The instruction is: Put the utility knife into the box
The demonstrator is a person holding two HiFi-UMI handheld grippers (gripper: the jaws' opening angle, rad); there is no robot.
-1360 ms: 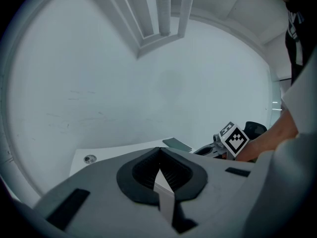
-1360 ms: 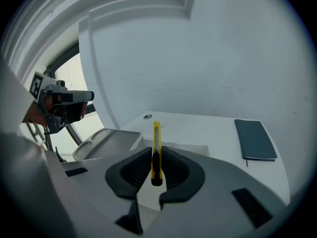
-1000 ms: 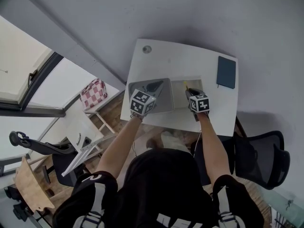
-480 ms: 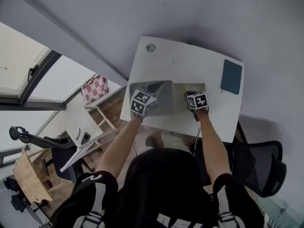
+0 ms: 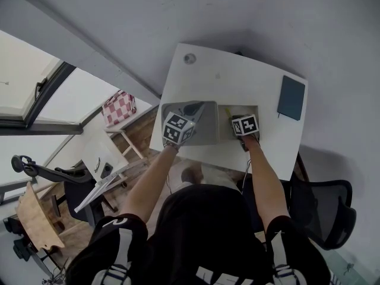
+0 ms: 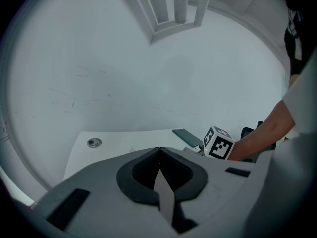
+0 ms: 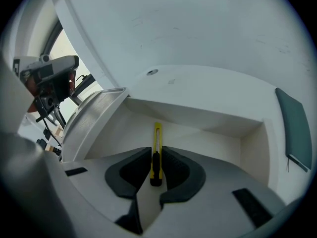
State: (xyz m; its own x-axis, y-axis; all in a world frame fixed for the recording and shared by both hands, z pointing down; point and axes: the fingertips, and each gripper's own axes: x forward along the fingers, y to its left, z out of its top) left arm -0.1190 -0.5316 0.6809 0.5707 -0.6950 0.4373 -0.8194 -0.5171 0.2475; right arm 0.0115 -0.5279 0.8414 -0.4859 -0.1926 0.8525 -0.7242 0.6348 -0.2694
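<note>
A white box [image 5: 254,109] stands open on the white table [image 5: 237,76]. Its grey lid [image 5: 205,132] is folded out to the left. My left gripper [image 5: 190,111] is shut on the lid's edge, with a thin grey sheet between its closed jaws [image 6: 158,155]. The yellow and black utility knife [image 7: 157,138] points away inside the box [image 7: 198,118], its tip low over the floor. My right gripper [image 7: 157,157] hugs the knife's black end on both sides while its jaws are opening. From the head view the knife [image 5: 228,110] lies just beyond the right gripper [image 5: 237,117].
A dark notebook [image 5: 291,98] lies at the table's far right corner. A round grommet [image 5: 189,59] sits at the far left. The raised lid [image 7: 94,115] walls off the box's left side. A checked stool [image 5: 118,108] and a black office chair [image 5: 326,209] stand beside the table.
The head camera has shifted a little. Both grippers stay at nearly the same places, the right one still over the box with the knife, the left one on the lid.
</note>
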